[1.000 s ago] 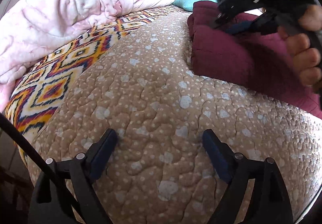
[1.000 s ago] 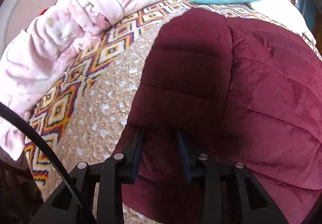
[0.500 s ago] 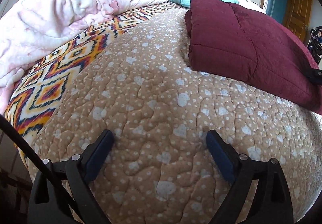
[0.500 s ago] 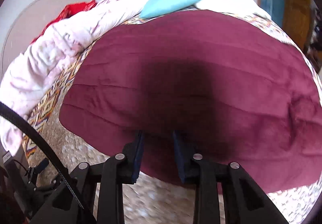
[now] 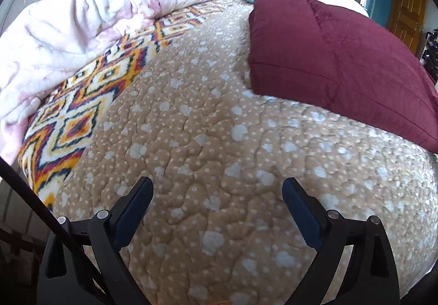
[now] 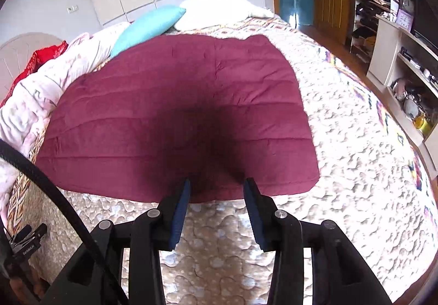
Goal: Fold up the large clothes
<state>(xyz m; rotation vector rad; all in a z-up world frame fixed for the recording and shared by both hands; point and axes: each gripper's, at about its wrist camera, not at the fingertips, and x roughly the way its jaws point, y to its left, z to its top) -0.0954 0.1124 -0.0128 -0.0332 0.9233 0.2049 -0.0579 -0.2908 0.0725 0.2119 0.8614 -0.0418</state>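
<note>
Lying folded into a neat thick rectangle on the bed (image 6: 356, 168), the maroon quilted garment (image 6: 178, 118), apparently finished; left gripper (image 5: 217, 195) hanging wide open, right gripper (image 6: 216, 190) just opening, gripping nothing.

You will find one marking only, small pale lettering on the black device (image 6: 26, 246) at the lower left edge of the right wrist view, too small to read with certainty; no other text is legible.

Picture edge cuts the maroon quilt's (image 5: 336, 58) right corner.
</note>
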